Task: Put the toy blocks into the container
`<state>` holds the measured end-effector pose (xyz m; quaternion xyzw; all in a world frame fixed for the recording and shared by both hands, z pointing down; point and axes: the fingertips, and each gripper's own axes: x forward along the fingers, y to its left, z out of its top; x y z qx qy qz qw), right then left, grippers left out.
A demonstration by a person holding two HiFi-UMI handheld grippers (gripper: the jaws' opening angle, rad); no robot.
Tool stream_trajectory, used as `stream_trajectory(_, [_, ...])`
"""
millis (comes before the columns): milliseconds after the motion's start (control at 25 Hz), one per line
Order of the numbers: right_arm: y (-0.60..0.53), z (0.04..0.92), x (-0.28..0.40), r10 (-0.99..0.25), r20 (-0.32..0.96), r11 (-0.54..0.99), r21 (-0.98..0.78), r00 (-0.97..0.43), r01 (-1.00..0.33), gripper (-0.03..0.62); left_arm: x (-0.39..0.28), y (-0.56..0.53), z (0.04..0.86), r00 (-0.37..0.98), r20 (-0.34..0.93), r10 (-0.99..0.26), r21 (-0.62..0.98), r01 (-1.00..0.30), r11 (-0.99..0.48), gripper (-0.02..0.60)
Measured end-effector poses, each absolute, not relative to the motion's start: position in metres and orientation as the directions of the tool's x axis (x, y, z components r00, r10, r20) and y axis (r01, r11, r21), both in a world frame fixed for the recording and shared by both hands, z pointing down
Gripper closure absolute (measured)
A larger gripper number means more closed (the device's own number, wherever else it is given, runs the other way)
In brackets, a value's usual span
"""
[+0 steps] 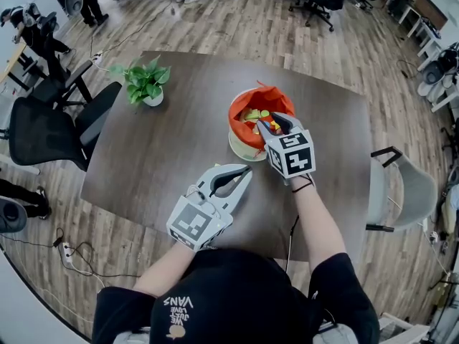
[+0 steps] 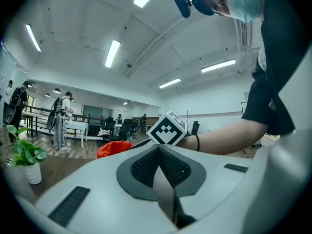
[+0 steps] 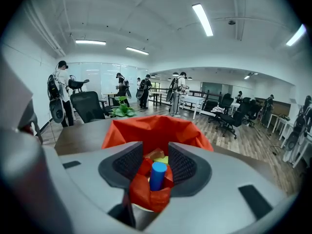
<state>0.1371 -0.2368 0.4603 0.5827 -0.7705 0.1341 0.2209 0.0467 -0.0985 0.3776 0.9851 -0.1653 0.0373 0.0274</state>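
Right gripper (image 3: 155, 165) squeezing blue block (image 3: 157, 175), right at top of tub (image 1: 239, 147) with red bag (image 1: 242, 110) and more blocks (image 1: 255, 115) inside. Left gripper (image 1: 246, 172), jaws pressed together, nothing between, near tub over table (image 1: 158, 156); plant (image 1: 145, 81) farther off

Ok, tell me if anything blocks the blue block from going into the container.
Nothing visible does. The right gripper holds the blue block at the open mouth of the container; only other blocks lie inside, beyond it.
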Motion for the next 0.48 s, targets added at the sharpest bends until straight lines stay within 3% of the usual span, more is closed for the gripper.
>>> stream_trajectory(480, [-0.223, 0.449, 0.138, -0.88, 0.421, 0.273, 0.072, -0.219, -0.959, 0.448, 0.044, -0.101, 0.381, 0.943, 0.091, -0.32, 0.044, -0.325, -0.945, 0.571])
